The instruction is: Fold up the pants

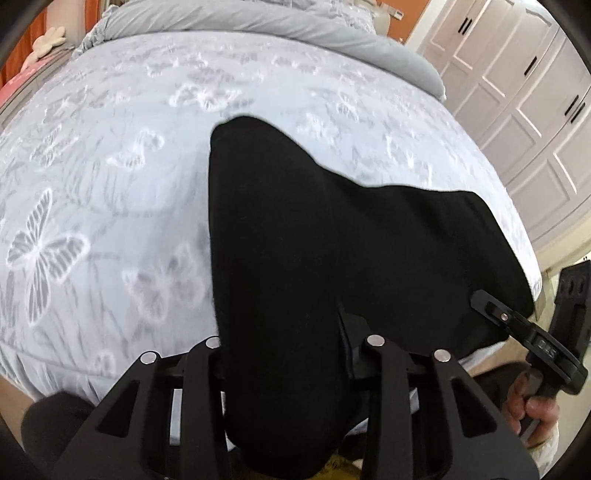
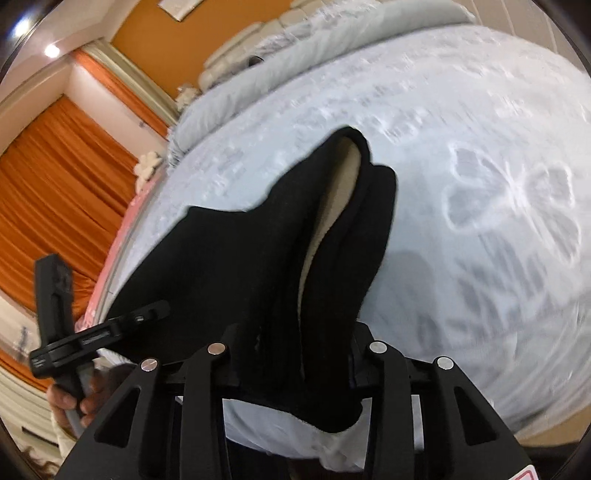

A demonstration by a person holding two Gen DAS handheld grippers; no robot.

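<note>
My left gripper had its jaws clamped on the black pants, and my right gripper gripped them too. They draped from both across the centre of each frame over the butterfly-patterned bed.

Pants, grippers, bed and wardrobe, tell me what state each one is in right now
Pants: black, held by both grippers, far end resting on the bed.
Left gripper: shut on pants.
Right gripper: shut on pants.
Bed: butterfly sheet spread flat, grey duvet bunched at far end.
Wardrobe: doors closed.
</note>
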